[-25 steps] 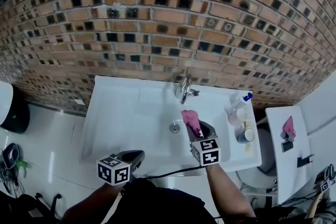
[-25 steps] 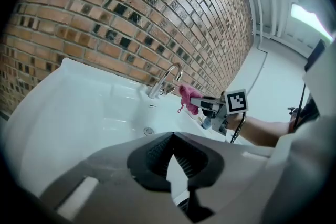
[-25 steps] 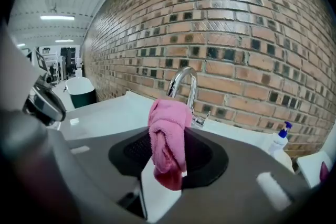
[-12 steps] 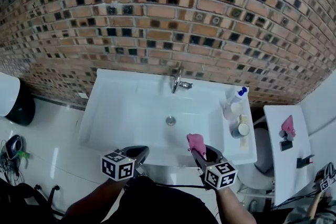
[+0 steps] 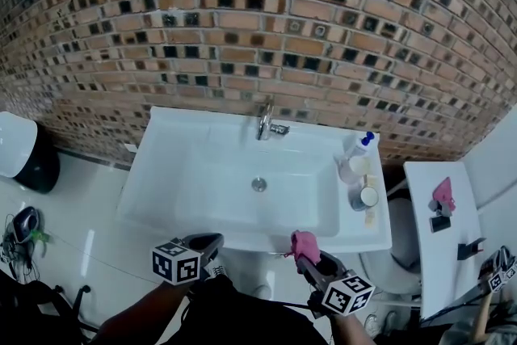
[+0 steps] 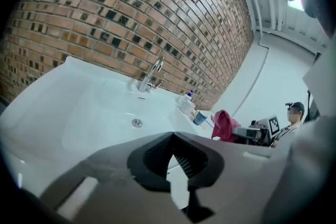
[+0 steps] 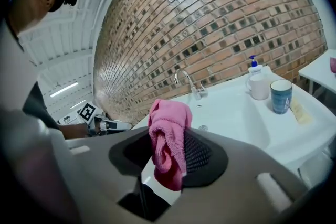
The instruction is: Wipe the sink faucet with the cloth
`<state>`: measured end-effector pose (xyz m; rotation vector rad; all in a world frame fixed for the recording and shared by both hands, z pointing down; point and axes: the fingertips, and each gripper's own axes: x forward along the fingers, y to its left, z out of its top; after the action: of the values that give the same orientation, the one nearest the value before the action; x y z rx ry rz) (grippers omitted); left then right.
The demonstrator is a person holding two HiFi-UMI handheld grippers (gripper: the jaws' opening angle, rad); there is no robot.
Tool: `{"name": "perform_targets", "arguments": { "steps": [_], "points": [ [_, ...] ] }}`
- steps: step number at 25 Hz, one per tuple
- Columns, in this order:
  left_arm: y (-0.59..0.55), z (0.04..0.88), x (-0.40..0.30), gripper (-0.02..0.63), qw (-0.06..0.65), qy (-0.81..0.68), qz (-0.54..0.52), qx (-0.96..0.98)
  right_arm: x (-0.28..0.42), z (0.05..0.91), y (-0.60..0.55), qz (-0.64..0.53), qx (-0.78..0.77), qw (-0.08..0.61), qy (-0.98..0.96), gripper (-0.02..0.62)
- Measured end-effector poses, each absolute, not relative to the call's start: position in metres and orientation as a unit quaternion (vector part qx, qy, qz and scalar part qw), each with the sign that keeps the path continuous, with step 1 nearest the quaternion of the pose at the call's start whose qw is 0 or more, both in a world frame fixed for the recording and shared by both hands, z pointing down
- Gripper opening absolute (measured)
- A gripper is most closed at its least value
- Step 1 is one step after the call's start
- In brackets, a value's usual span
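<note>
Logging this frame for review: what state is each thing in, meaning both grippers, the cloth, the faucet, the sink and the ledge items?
Faucet: upright, no water seen running.
Sink: basin bare, drain uncovered.
Cloth: pink, bunched, at the sink's front edge, apart from the faucet.
Right gripper: jaws shut on the cloth.
Left gripper: jaws shut, holding nothing.
Blue cup: upright on the right ledge.
Pump bottle: upright, same ledge.
</note>
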<state>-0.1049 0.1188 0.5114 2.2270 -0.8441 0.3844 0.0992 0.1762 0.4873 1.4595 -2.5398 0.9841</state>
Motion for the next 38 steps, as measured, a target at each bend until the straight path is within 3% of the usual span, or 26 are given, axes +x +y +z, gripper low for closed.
{"name": "perform_targets", "arguments": {
  "steps": [38],
  "points": [
    [0.156,0.512,-0.096,0.006,0.346,-0.357,0.13,0.858,0.101,0.486,0.219,0.263,0.459,0.05,-0.847,0.15]
  ]
}}
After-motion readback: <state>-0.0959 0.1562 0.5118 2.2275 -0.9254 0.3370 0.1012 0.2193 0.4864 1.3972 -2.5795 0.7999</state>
